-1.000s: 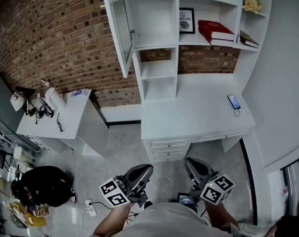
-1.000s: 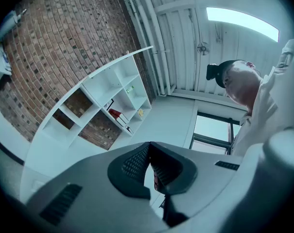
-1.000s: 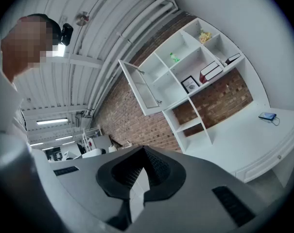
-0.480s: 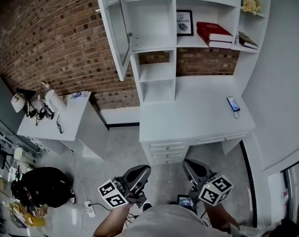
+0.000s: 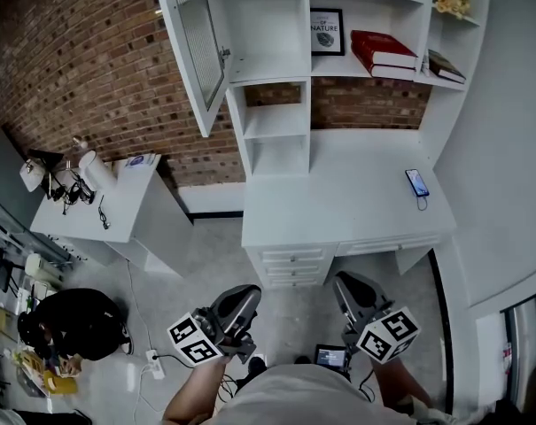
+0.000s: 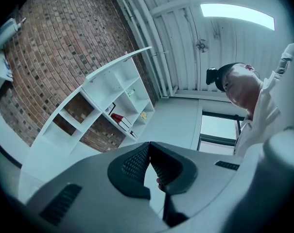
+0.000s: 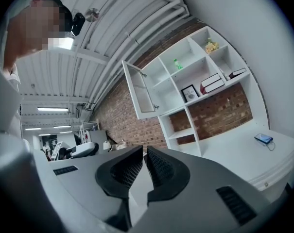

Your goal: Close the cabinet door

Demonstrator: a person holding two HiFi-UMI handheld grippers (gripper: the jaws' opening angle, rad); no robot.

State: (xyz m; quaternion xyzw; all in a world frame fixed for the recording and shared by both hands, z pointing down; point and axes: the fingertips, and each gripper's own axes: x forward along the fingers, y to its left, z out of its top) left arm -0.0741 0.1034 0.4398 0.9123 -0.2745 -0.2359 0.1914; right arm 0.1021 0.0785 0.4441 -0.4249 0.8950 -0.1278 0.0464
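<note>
The white cabinet door [image 5: 192, 42] with a ribbed glass panel stands swung open to the left of the top-left compartment of the white shelf unit [image 5: 276, 69]. In the right gripper view the cabinet door [image 7: 139, 89] also shows open, far ahead. Both grippers are held low near the person's body, well short of the desk. The left gripper [image 5: 248, 292] is shut with nothing in it, its tips touching in the left gripper [image 6: 149, 143] view. My right gripper [image 5: 343, 282] is shut and holds nothing, also seen as the right gripper [image 7: 145, 148].
A white desk [image 5: 338, 202] with drawers [image 5: 294, 268] lies under the shelves, a phone [image 5: 418, 182] on its right side. Red books [image 5: 387, 51] and a framed picture [image 5: 327, 32] sit on shelves. A cluttered side table [image 5: 99, 202] stands left; a black bag [image 5: 68, 326] lies on the floor.
The head view has shifted, so the shelf unit and the open door sit a little further left. Both grippers stay low and shut. The door's angle has not changed.
</note>
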